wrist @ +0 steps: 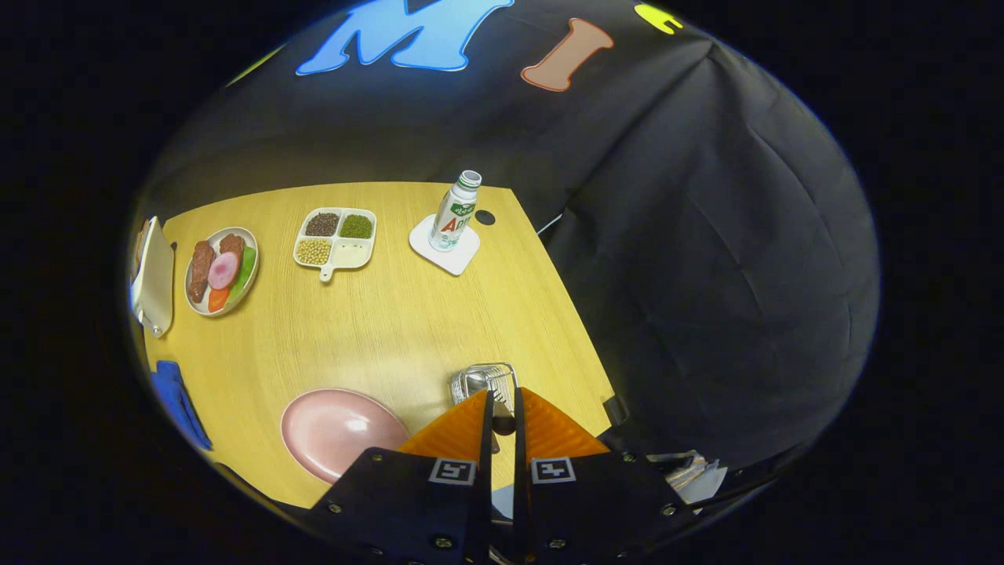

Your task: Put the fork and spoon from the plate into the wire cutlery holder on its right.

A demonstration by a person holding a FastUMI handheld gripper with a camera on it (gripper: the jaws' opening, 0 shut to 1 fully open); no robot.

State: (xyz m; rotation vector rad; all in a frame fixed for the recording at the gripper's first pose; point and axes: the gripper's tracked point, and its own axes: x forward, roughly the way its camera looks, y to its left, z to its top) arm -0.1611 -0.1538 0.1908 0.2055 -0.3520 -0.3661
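Observation:
My gripper hangs over the near right part of the wooden table, its fingers drawn close with a narrow gap. A small dark piece of cutlery sits pinched in that gap; I cannot tell whether it is the fork or the spoon. The wire cutlery holder stands just ahead of and under the fingertips, partly hidden by them, with something shiny inside. The pink plate lies left of the fingers, and its visible surface is bare.
Farther back stand a bottle on a white coaster, a white divided dish of beans and a plate of toy food. A white board and a blue thing lie at the left edge. The table's right edge runs close beside the holder.

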